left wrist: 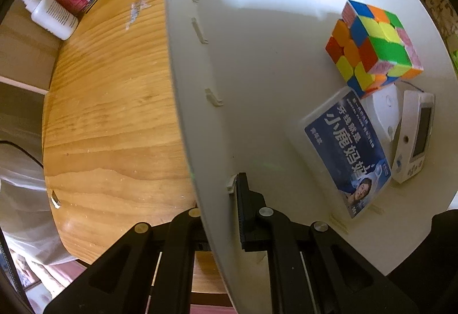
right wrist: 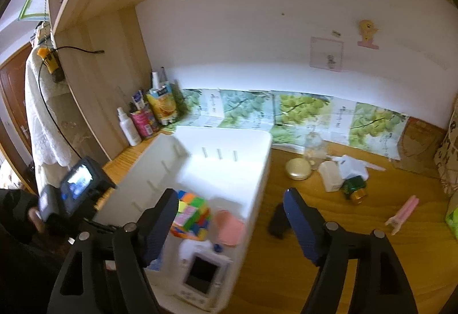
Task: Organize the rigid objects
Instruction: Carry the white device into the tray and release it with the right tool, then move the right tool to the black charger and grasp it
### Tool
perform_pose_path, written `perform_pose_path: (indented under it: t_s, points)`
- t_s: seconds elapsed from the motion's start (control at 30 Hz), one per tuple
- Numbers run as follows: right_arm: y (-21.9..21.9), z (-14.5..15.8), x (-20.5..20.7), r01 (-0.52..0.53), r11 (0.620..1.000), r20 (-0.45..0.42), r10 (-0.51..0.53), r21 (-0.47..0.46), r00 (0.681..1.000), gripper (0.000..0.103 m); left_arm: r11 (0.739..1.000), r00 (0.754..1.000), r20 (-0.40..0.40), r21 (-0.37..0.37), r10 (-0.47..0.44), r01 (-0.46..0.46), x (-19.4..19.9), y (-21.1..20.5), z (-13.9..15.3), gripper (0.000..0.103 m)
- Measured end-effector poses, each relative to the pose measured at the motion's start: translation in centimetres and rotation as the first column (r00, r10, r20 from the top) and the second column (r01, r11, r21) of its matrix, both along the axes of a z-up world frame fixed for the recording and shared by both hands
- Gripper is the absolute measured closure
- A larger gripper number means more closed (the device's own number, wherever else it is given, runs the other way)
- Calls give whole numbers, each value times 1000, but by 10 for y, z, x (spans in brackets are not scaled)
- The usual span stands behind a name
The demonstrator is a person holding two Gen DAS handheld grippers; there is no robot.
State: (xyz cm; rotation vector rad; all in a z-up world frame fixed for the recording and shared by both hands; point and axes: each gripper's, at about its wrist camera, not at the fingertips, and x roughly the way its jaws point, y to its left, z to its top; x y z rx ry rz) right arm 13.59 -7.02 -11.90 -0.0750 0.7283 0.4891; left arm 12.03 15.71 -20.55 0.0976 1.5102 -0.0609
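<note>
**Right gripper facing loose items beyond the bin**

The left gripper [left wrist: 217,216] is pinching the white bin's [left wrist: 257,56] near wall. The right gripper [right wrist: 232,208] is hanging with jaws apart and empty, astride the bin's right wall. Ahead and rightward, the gold tin [right wrist: 298,168] and white box [right wrist: 330,176] are lying on the surface [right wrist: 315,228].

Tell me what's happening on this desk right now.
A person is tidying loose items into a white bin. The left gripper is clamped on the bin's wall, steadying it. Inside lie a puzzle cube, a blue-labelled box and a small white device. The right gripper is open and empty above the bin's edge.
</note>
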Motion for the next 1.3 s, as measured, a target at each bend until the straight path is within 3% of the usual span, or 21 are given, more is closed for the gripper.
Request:
perform_pose_path:
  t_s: [0.27,0.57,0.7,0.8,1.0,1.13,1.3]
  points:
    - [-30,-9,16,13,996,26,-11,-85,1000,21,999,999,1,21,49,-49,-1,1,6,93]
    - [-39,-44,33,-146,964,19,154,-221,988,21,996,996,-10,38,85,-85,0,2,5,91]
    - [-35,-55,39,-273,925,34,292,-266,956,21,996,996,-35,35,82,-81,6,5,2,90]
    - [-29,-67,46,-379,875,17,403,-302,915,21,996,996,-51,39,80,-78,12,5,0,90]
    - [-17,-92,62,-490,792,-20,519,-363,854,21,995,994,-69,42,88,-85,19,5,-4,90]
    - [-14,-107,73,-531,768,-54,551,-359,833,21,997,994,-86,39,73,-70,24,5,-7,90]
    - [-11,-124,85,-553,764,-88,559,-332,825,21,998,993,-100,35,55,-52,33,7,-9,87]
